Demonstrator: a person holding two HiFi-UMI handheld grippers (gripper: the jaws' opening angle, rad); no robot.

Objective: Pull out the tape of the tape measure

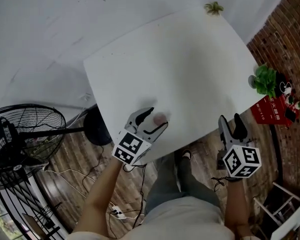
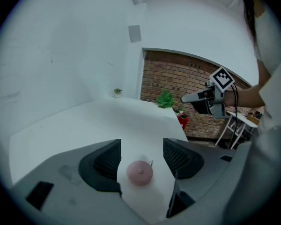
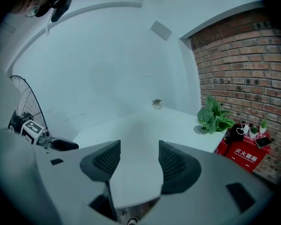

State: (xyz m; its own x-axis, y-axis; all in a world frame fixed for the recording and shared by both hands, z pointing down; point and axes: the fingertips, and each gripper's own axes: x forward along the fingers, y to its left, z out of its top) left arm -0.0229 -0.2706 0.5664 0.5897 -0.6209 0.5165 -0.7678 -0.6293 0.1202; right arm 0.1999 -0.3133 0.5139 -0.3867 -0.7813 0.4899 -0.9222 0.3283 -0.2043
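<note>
So basically nothing's been pulled yet. The small round pink tape measure (image 2: 139, 172) lies flat on the smooth white tabletop (image 1: 190, 59), at about 6 o'clock on the table in the head view, close to the near edge. No length of tape is out. There's only a tiny thin bit poking out at its 1 o'clock in the left gripper view, which I'd guess is the pull tab.

The left gripper (image 1: 155, 119) has its jaws spread wide with the tape measure sitting between them. As far as I can see neither ribbed black pad (image 2: 107, 161) is touching it, so it's framed but not clamped. The right gripper (image 1: 231, 121) is well off at 3 o'clock from the left one, hanging past the table edge over the wood floor. Its jaws are apart too, with nothing in them.

My read is we're at the very start. The case still needs to be pinched, the tab caught, and then the actual pull made.

On materials, the case looks like glossy hard plastic, a puck shape with a little button in the centre. It'll probably be slippery, so the ribbed pads should help. The tabletop is matte and plain. There's a bushy green potted plant (image 1: 266, 80) at the table's 3 o'clock edge, well away from the action.
</note>
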